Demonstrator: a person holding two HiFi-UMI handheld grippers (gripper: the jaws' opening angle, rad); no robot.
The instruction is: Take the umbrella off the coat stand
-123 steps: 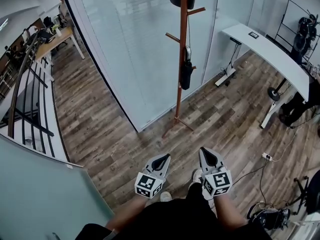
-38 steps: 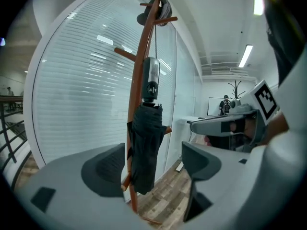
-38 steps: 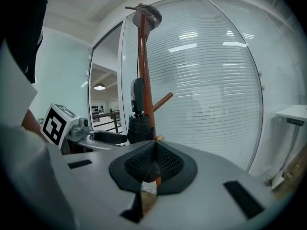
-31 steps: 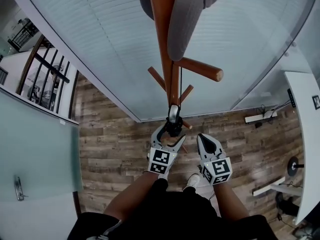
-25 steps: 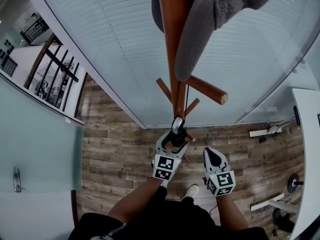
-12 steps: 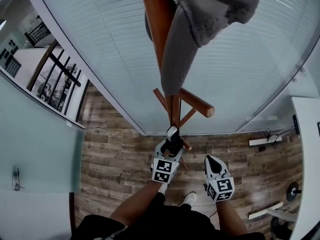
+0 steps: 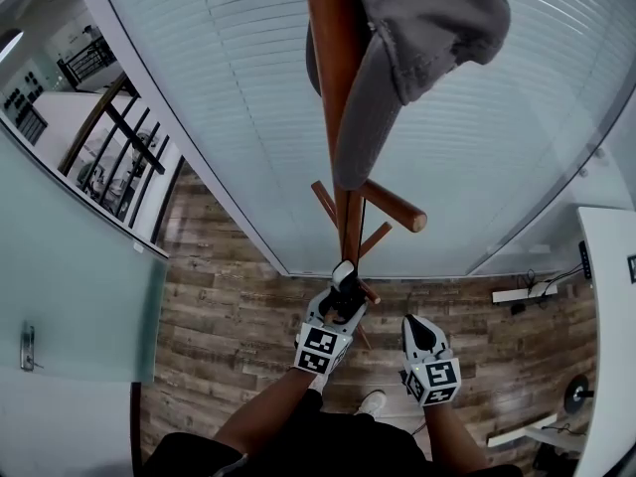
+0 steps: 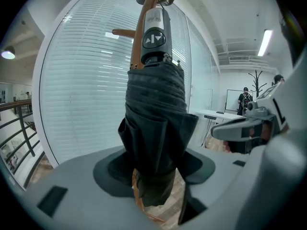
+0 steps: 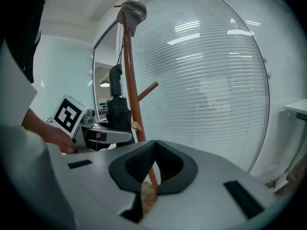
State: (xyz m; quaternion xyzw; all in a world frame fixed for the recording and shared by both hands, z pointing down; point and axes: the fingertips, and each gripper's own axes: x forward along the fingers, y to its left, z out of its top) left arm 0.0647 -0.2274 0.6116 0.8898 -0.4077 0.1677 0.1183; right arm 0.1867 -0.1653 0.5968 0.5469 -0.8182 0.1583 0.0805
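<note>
A folded black umbrella hangs by a cord from a peg of the brown wooden coat stand. In the left gripper view its fabric fills the gap between the jaws, with its grey handle above. My left gripper has just been closing and its pads press on the umbrella's sides. My right gripper hangs to the right of it, shut and holding nothing, with pads meeting. From the right gripper view, the umbrella shows left of the pole.
A grey cap hangs on top of the stand, and a thick peg juts right. A glass wall with blinds stands just behind. A white desk is at the right, a railing and a glass door at the left.
The person has walked up to the stand. Within the last second the left gripper's jaws have narrowed around the umbrella. The right gripper has hardly moved.
</note>
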